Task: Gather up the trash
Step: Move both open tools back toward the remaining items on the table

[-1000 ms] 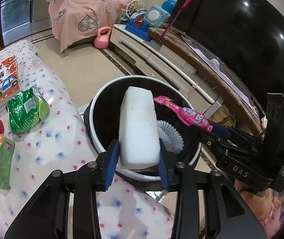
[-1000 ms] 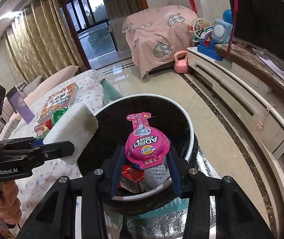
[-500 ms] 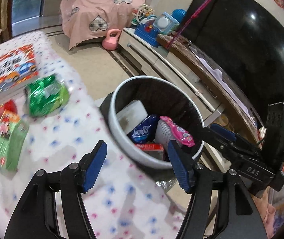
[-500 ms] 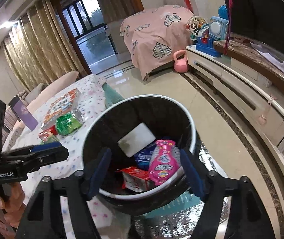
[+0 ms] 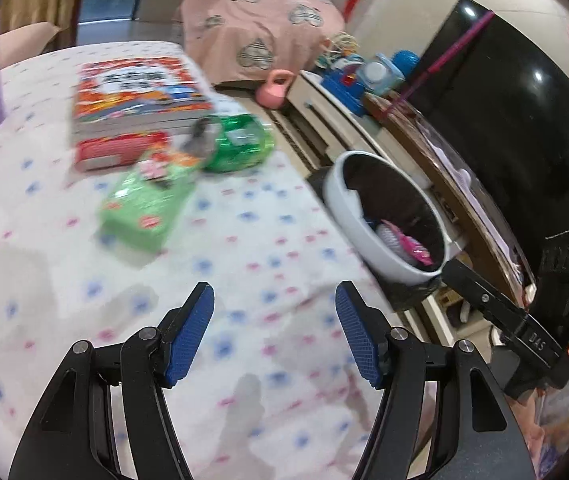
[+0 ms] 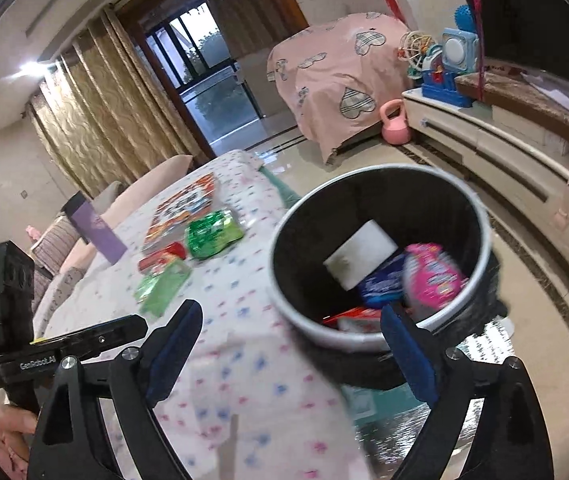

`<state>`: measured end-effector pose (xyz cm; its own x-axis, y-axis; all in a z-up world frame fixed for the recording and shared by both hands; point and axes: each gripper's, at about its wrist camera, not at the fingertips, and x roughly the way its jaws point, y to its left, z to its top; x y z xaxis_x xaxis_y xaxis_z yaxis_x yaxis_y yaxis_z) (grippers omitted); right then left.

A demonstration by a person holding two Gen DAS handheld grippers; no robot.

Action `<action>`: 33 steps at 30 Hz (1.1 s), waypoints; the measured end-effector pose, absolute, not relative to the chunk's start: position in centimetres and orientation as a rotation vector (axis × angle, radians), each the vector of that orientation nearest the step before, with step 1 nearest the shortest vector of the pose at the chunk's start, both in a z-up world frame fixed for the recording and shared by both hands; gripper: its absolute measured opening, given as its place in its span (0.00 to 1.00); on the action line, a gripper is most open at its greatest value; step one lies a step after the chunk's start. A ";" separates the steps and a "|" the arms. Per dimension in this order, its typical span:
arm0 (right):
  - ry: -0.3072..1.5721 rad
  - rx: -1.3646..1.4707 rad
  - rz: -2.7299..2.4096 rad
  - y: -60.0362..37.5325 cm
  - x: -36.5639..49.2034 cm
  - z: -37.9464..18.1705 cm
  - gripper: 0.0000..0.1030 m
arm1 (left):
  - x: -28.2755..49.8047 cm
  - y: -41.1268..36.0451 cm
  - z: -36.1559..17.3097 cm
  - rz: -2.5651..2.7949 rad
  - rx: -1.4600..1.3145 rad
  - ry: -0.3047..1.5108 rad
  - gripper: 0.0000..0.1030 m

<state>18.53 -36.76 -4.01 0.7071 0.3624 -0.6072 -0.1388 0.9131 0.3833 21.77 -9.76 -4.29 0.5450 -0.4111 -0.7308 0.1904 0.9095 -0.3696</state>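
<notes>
The round bin (image 6: pixel 364 344) with a white rim and black liner stands beside the table and holds a white foam block (image 6: pixel 360 256), a pink packet (image 6: pixel 432 276) and a blue packet (image 6: pixel 380 284). My right gripper (image 6: pixel 290 312) hangs just before the bin's near rim, its jaws still opening, with nothing held. My left gripper (image 5: pixel 274 300) is open and empty over the dotted tablecloth (image 5: pixel 244 240), with the bin (image 5: pixel 384 256) to its right. Ahead of it lie a light green pack (image 5: pixel 144 208), a crinkled dark green bag (image 5: pixel 240 144) and a red pack (image 5: pixel 118 150).
A picture book (image 5: pixel 136 92) lies behind the packs and a purple box (image 6: pixel 100 232) stands further back. A low TV cabinet (image 6: pixel 504 148) with toys and a pink kettlebell (image 6: pixel 394 124) runs along the right. Tiled floor lies between them.
The left gripper let go of the foam block and the right let go of the pink packet; both now lie in the bin. The left gripper swung left over the table. The right jaws widened.
</notes>
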 end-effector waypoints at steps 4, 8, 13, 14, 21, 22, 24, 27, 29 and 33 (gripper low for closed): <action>0.759 0.315 0.315 -34.3 18.4 -4.6 0.90 | 21.2 -6.5 -5.2 -0.313 -0.283 0.929 0.62; 0.786 0.296 0.343 -31.7 18.4 -5.3 0.90 | 21.0 -3.6 -5.7 -0.268 -0.298 0.928 0.62; 0.811 0.282 0.374 -28.9 18.6 -5.9 0.90 | 21.0 -1.3 -6.0 -0.237 -0.303 0.925 0.62; 0.816 0.278 0.381 -28.3 18.8 -6.0 0.90 | 21.1 -0.8 -6.1 -0.231 -0.301 0.925 0.62; 0.840 0.273 0.399 -25.0 19.5 -6.5 0.90 | 21.2 2.7 -6.7 -0.181 -0.314 0.921 0.62; 0.841 0.273 0.401 -24.5 19.7 -6.5 0.90 | 21.2 3.0 -6.9 -0.173 -0.320 0.923 0.62; 0.846 0.271 0.404 -23.3 20.4 -6.5 0.90 | 21.1 4.2 -7.2 -0.155 -0.337 0.924 0.62; 0.851 0.274 0.422 -21.3 21.5 -6.4 0.90 | 21.2 5.3 -7.3 -0.135 -0.341 0.925 0.62; 0.848 0.260 0.420 -19.6 22.4 -6.4 0.90 | 21.4 5.8 -7.3 -0.128 -0.334 0.923 0.62; 0.860 0.251 0.393 -16.8 25.2 -7.1 0.89 | 22.1 6.2 -7.3 -0.134 -0.291 0.926 0.62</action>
